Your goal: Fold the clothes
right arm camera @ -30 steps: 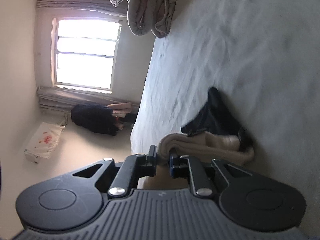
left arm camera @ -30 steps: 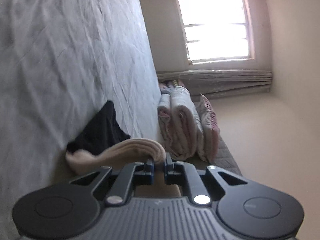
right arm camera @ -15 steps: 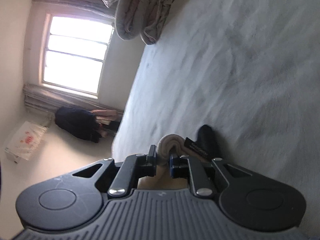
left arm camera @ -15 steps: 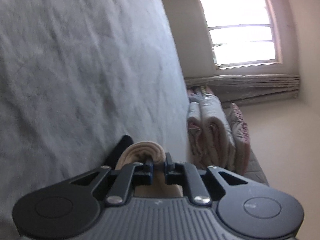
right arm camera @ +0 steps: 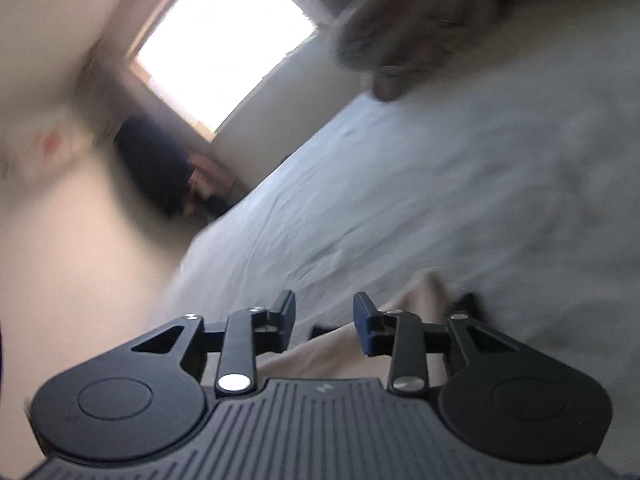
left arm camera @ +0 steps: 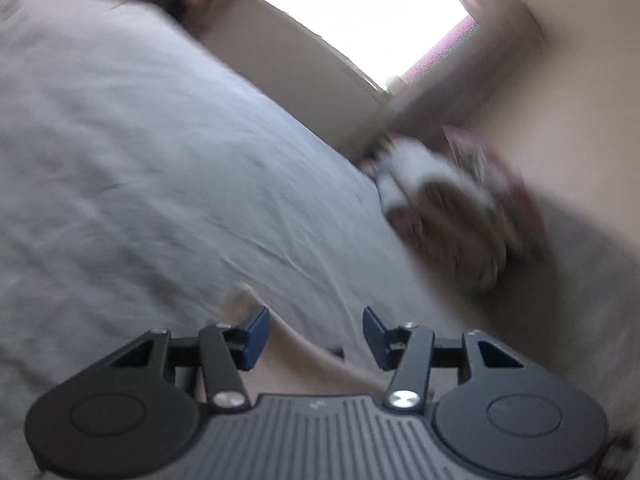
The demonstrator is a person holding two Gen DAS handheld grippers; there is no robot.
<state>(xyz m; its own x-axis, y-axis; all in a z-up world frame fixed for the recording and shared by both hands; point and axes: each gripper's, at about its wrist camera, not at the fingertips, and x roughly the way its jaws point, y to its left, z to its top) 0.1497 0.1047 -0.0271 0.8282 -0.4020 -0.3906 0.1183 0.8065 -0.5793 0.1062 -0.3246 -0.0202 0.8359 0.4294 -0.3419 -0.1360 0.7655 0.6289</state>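
Note:
A beige garment (left arm camera: 304, 356) lies on the grey bed sheet (left arm camera: 160, 184) right under my left gripper (left arm camera: 314, 334), whose jaws stand open and hold nothing. In the right wrist view the same beige garment (right arm camera: 404, 320) lies below my right gripper (right arm camera: 324, 320), which is open and empty too. A dark edge of cloth (right arm camera: 468, 300) shows beside it. Both views are blurred by motion.
Folded pink and white quilts (left arm camera: 452, 216) are stacked at the bed's far end, also in the right wrist view (right arm camera: 412, 28). A bright window (left arm camera: 360, 12) is in the far wall. A dark bundle (right arm camera: 156, 168) lies on the floor by the bed's edge.
Both grippers have opened and let go of the beige garment, which now lies on the bed. Both cameras have swung round, blurring the views.

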